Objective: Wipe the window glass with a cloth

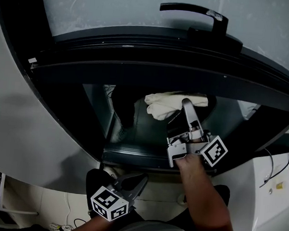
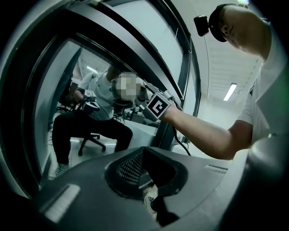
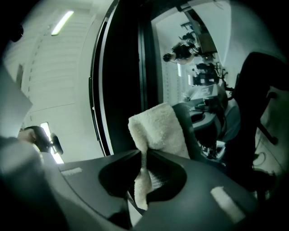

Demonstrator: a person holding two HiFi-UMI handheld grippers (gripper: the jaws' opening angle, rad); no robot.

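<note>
The right gripper is clamped on a white cloth, which it presses against the lower pane of window glass just under the dark frame (the cloth's bunched end sticks out past the jaw tips toward the pane). The left gripper hangs low near the person's body, well apart from the glass, its jaws together with nothing between them.
</note>
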